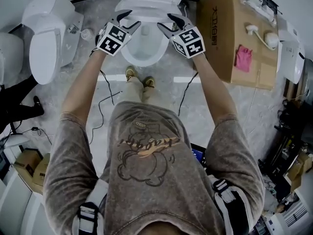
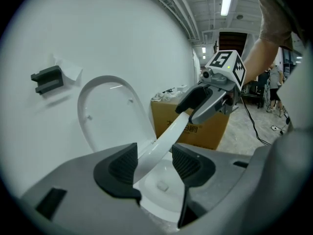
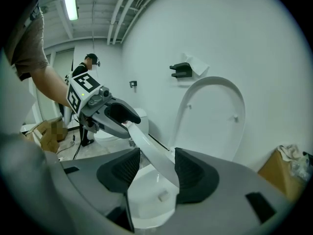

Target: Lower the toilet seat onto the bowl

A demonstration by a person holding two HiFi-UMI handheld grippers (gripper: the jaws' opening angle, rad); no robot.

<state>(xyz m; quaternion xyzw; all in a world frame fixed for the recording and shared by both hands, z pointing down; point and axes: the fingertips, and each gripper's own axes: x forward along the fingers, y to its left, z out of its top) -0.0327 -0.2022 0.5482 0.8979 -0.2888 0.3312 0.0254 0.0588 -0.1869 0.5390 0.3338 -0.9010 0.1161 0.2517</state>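
The white toilet seat (image 2: pixel 164 141) hangs part-way down, tilted over the bowl (image 1: pixel 144 45). The lid (image 2: pixel 112 111) stands upright against the wall. My left gripper (image 1: pixel 128 18) straddles the seat's left side and my right gripper (image 1: pixel 168 22) its right side. In the left gripper view the seat runs between my left gripper's (image 2: pixel 152 165) pads, close to the left pad with a gap at the right one. In the right gripper view the seat (image 3: pixel 146 151) lies between my right gripper's (image 3: pixel 152 169) pads, with a gap at the left pad. Both are open.
A cardboard box (image 1: pixel 234 33) with a pink cloth (image 1: pixel 243 58) stands right of the toilet. Another white toilet (image 1: pixel 46 43) stands at the left. Cables (image 1: pixel 105 102) lie on the grey floor. A black bracket (image 2: pixel 47 79) sticks out of the wall.
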